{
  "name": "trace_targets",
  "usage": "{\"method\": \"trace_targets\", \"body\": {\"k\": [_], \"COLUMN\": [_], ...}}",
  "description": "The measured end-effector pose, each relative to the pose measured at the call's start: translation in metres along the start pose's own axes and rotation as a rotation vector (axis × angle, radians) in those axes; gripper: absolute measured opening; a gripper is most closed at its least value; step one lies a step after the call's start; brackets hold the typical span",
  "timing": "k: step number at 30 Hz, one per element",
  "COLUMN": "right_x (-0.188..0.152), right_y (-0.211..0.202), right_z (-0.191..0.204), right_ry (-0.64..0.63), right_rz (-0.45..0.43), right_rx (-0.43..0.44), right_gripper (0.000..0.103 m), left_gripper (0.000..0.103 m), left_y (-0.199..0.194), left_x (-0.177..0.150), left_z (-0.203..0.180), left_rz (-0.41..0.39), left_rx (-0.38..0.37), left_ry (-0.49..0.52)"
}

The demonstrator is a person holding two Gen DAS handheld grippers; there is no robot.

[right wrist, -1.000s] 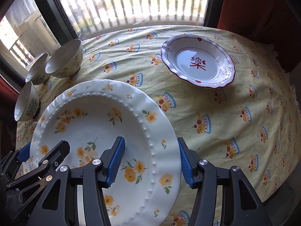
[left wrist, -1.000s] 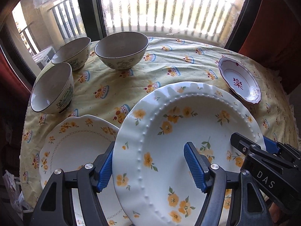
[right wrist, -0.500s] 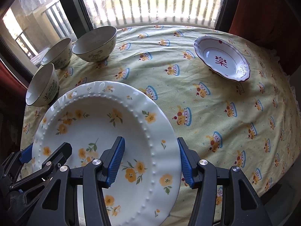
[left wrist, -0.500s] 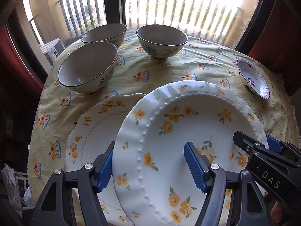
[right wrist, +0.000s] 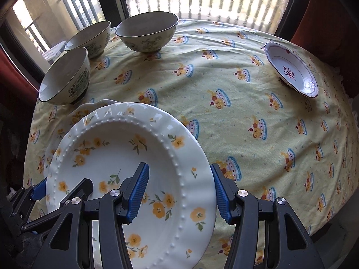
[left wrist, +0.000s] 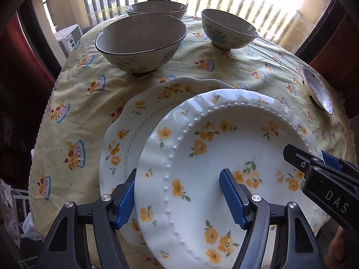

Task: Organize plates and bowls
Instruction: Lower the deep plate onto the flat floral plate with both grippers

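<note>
The beaded flower plate [left wrist: 226,157] is carried by both tools at once: the left tool [left wrist: 177,199] has its blue pads either side of the plate's left rim, one above and one below, and the right tool [right wrist: 179,192] pinches the right rim the same way. Two grips on opposite edges probably keep the wide plate level. It hangs over the near left of the bench [right wrist: 235,112], partly above a second flower plate [left wrist: 139,121] that lies flat on the cupcake-print cloth, apparently so the two can be stacked.

Three bowls [right wrist: 145,31] stand apart at the far left, none nested, and a small red-rimmed dish [right wrist: 291,71] sits alone at the far right.

Whether the carried plate touches the lower one cannot be told; most of the lower plate is covered. The under-rim pad of each tool is partly hidden, and the near edge of the bench is cut off by the tool bodies.
</note>
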State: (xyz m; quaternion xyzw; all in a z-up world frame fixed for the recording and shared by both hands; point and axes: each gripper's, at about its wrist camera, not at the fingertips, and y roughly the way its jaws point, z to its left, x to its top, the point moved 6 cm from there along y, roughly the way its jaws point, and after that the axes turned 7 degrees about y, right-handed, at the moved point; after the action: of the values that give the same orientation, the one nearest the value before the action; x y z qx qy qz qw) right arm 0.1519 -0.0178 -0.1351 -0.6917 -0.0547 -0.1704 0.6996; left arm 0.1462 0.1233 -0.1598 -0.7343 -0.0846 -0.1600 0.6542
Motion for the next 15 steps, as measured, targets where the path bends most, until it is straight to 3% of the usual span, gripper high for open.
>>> {"method": "trace_targets", "body": {"k": [15], "right_x": [0.002], "right_y": [0.023], "right_z": [0.012], "right_ry": [-0.045], "right_rz": [0.045], "right_rx": [-0.037], "right_gripper": [0.059], "left_gripper": [0.073], "left_y": [0.014], "left_x": [0.007], "left_z": [0.009], "left_rz": [0.042], "left_rx": [0.059], "left_ry": [-0.056]}}
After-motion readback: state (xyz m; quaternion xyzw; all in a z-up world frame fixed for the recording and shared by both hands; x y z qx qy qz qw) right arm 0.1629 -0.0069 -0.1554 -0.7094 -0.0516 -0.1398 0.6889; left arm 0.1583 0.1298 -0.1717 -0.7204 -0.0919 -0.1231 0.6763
